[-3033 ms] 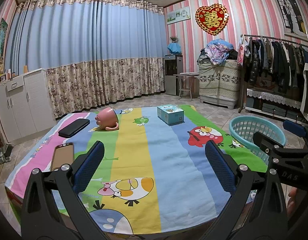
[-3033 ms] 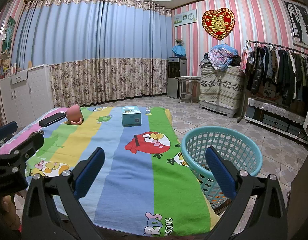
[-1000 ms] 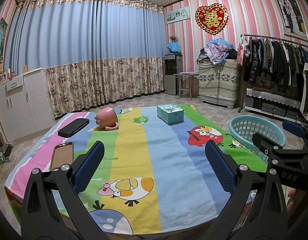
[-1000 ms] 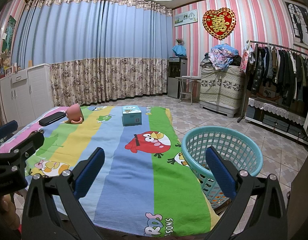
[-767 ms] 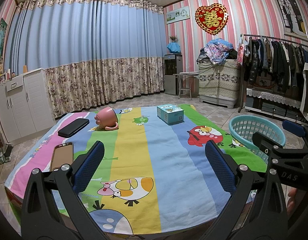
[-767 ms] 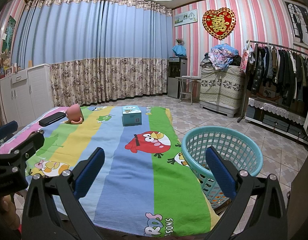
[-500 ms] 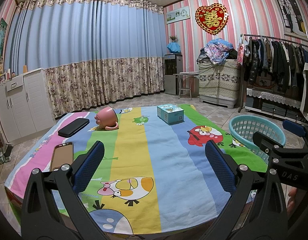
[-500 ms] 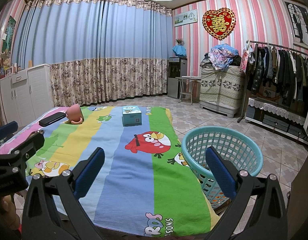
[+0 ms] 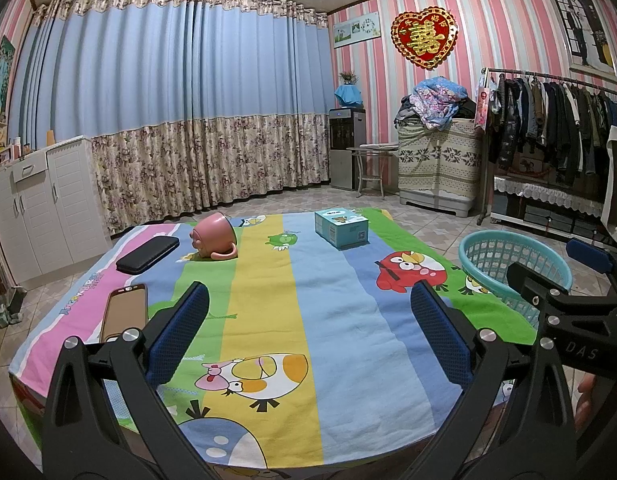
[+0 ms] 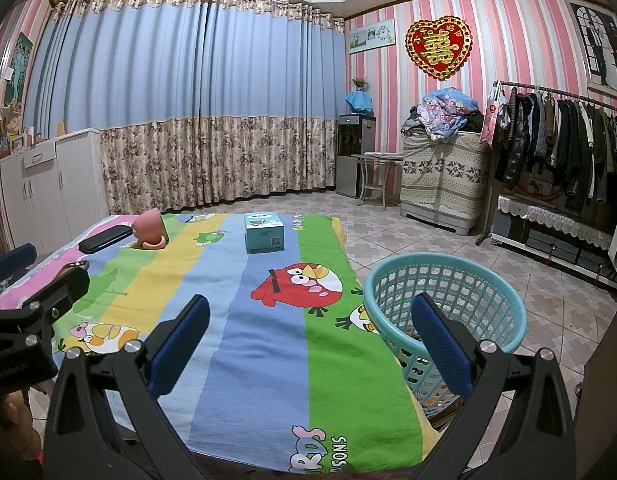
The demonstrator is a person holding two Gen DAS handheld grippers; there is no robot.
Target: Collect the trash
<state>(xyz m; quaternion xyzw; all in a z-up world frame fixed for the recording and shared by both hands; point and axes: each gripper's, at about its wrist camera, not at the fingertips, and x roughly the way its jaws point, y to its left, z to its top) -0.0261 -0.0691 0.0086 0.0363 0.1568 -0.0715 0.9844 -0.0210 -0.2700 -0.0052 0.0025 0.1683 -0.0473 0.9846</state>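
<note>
A teal plastic basket stands on the floor at the table's right edge, also seen as the basket in the left wrist view; something orange shows at its bottom. My left gripper hangs open over the near part of the striped cartoon tablecloth, with nothing between its fingers. My right gripper is open too, above the cloth's near right corner, its right finger in front of the basket. On the table lie a pink mug on its side, a small teal box, a black case and a phone.
White cabinets stand to the left, curtains behind. A water dispenser, a covered chest with piled clothes and a clothes rack line the right wall. Tiled floor lies beyond the table.
</note>
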